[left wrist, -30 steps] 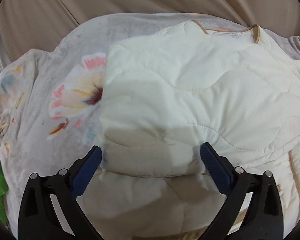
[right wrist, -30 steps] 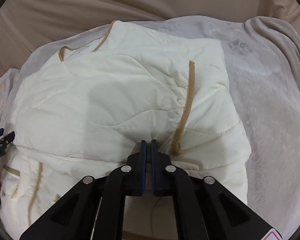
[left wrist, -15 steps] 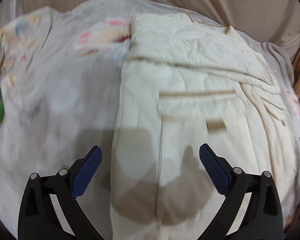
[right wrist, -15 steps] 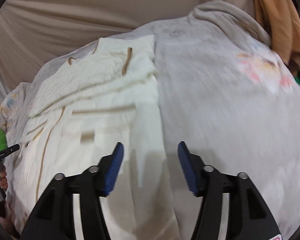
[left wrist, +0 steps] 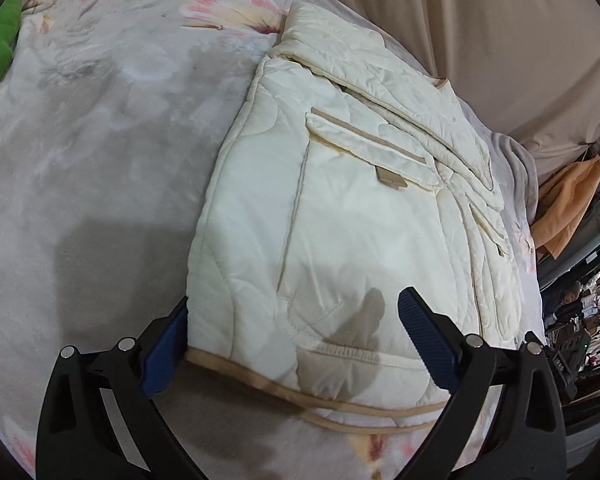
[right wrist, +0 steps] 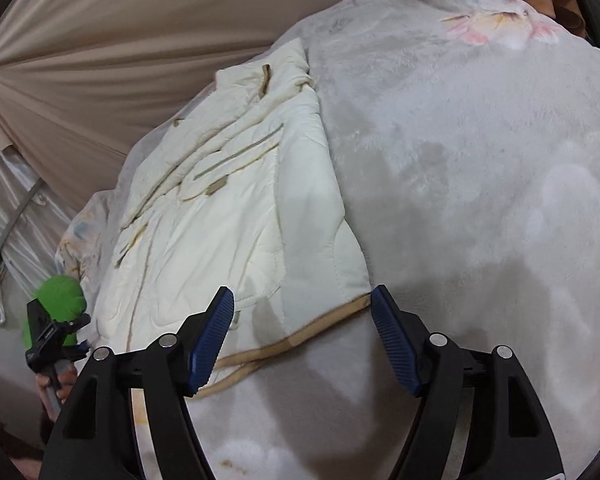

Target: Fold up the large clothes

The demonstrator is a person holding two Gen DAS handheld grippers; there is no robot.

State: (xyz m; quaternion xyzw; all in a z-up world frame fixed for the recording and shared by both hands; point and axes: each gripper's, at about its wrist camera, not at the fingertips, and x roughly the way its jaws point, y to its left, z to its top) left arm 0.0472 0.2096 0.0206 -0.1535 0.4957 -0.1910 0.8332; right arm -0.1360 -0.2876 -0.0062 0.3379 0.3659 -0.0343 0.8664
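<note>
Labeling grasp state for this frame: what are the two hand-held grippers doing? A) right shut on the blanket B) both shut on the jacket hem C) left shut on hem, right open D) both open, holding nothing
D: the left hand-held gripper and right hand-held gripper both have jaws spread wide at the tan-trimmed hem of the cream quilted jacket, pinching no fabric.

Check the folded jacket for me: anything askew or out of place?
Mostly tidy. The cream quilted jacket lies folded on the floral blanket, but its tan-trimmed hem shows two layers that do not line up. Both grippers, left and right, are open.
</note>
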